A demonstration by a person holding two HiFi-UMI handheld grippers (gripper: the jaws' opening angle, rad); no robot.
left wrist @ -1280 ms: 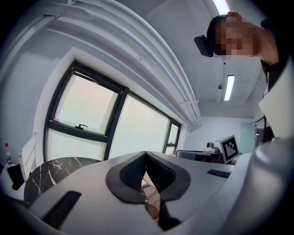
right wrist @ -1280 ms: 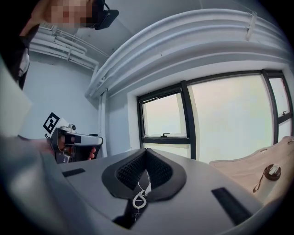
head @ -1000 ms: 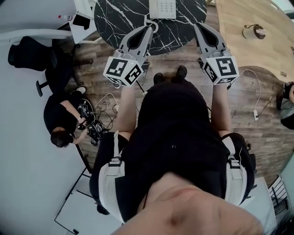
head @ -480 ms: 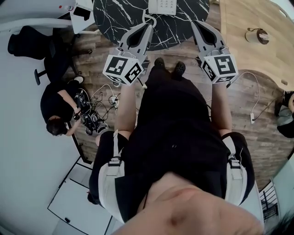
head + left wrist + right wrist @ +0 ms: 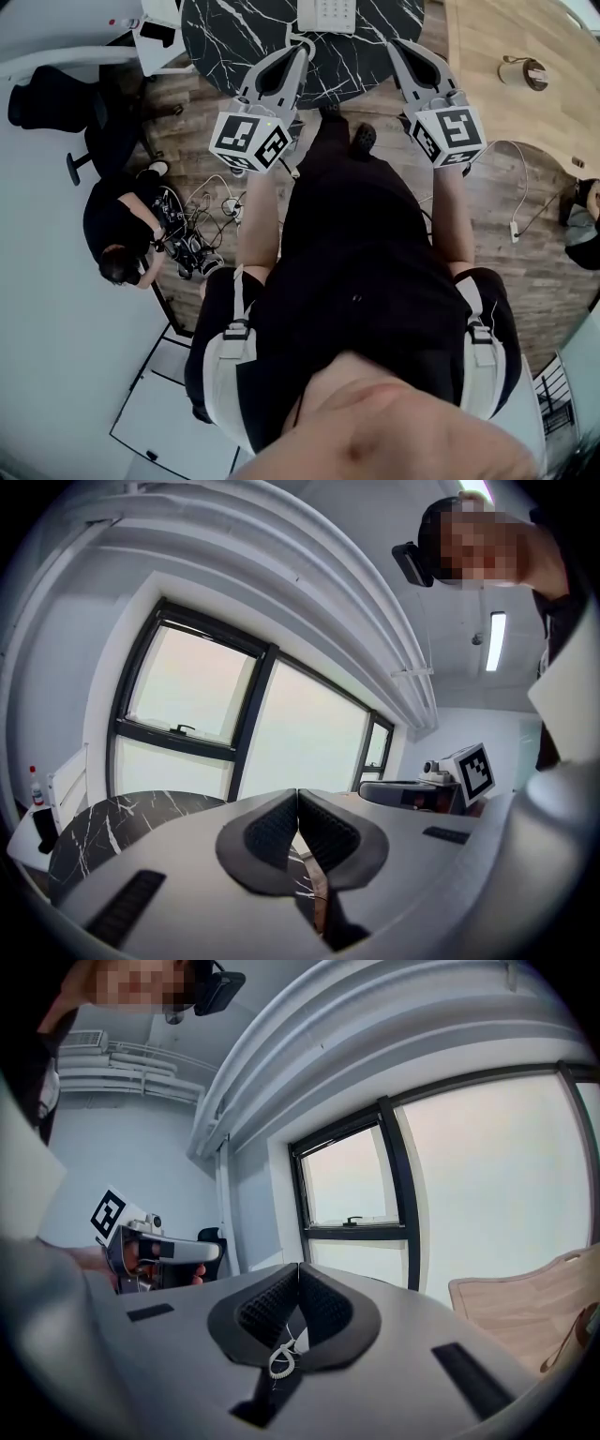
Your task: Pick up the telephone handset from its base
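The telephone point(image 5: 328, 11) is sitting at the top edge of the head view, centre, on the black marble table point(image 5: 239, 37). The frame is cutting it off, so only the white keypad part is showing & the handset isn't showing clearly. A coiled cord point(image 5: 280, 1361) is peeking out just below the pads of the R gripper point(image 5: 298, 1267) in the right gripper view.

Handling, as a guess: the handset is prob. going to be light, hard, smooth plastic. It's likely stiff and not fragile, but slippery under a pinch. The cord is likely going to be tugging back as it stretches, maybe dragging the base. Best hold is prob. across the narrow mid-grip btw earpiece & mouthpiece, pads on the two long sides.

The L gripper point(image 5: 303, 51) is clenched, pads meeting w/ nothing btw them. The R gripper is likewise clenched & empty. Both are hovering over the table's near rim, just below the phone in frame, not touching it.

The tabletop is looking polished & slick, so the base may be sliding on it. Around it: plank floor point(image 5: 525, 281), wooden tabletop point(image 5: 487, 56) upper right, a person crouching point(image 5: 117, 239) mid-left by tangled cables point(image 5: 202, 248), and a big window point(image 5: 187, 705) beyond.
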